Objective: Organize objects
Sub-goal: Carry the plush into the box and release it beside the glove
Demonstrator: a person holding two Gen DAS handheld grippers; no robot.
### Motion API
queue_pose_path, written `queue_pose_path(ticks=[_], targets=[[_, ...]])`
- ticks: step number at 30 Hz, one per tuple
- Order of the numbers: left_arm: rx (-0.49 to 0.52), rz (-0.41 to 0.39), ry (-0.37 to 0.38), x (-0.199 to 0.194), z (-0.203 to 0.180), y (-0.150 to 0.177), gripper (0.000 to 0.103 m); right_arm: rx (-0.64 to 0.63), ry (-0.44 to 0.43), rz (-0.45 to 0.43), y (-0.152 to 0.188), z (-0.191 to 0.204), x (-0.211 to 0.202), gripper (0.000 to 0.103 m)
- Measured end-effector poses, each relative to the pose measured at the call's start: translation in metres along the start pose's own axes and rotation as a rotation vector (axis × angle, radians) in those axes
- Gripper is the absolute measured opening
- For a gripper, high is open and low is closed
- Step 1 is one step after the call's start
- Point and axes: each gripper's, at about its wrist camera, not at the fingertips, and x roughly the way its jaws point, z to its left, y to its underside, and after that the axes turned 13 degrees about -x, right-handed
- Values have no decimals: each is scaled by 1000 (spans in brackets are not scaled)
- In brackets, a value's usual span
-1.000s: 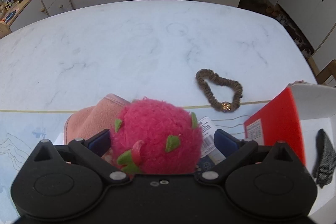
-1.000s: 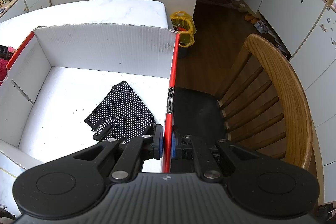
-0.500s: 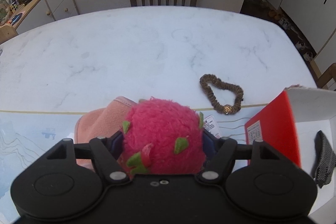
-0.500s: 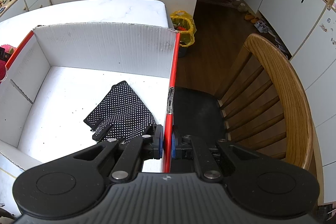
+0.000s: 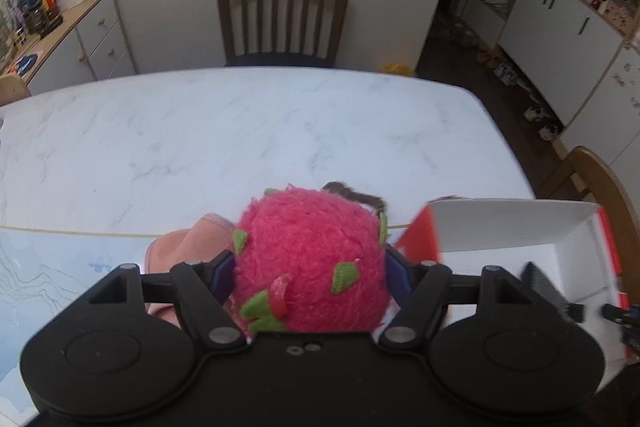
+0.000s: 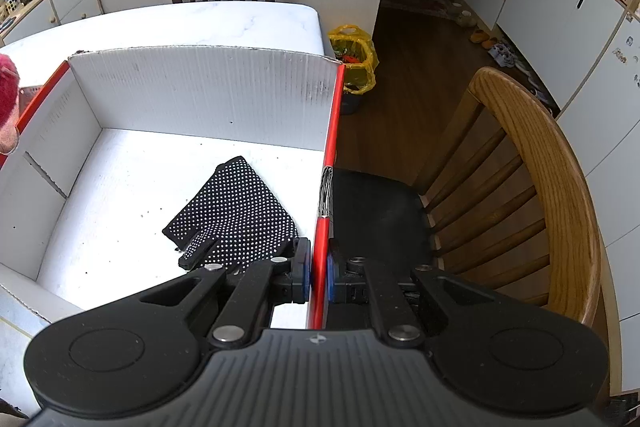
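Left gripper (image 5: 310, 273) is clamped on the pink plush fruit (image 5: 310, 259), held clear above the table (image 5: 240, 131); I see the box (image 6: 200, 95) just to its right, where right gripper (image 6: 319, 277) pinches the red wall.

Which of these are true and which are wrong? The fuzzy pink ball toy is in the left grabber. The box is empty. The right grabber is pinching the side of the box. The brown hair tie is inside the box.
1. The fuzzy pink toy is in the left gripper. True.
2. The box is empty. False: a black dotted glove lies on its floor.
3. The right gripper is pinching the side of the box. True: it is shut on the red wall.
4. The brown hair tie is inside the box. False: it lies on the table, outside the box.
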Motion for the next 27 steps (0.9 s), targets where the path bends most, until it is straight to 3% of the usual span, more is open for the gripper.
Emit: queue_pose_path(ticks=[7, 12, 27], targets=[[61, -53, 71, -40, -36, 3, 71, 4, -2, -1, 0, -1, -1, 7], [109, -48, 126, -49, -66, 10, 71, 1, -7, -1, -1, -2, -2, 7], [256, 66, 221, 9, -160, 53, 71, 7, -21, -4, -2, -4, -2, 7]])
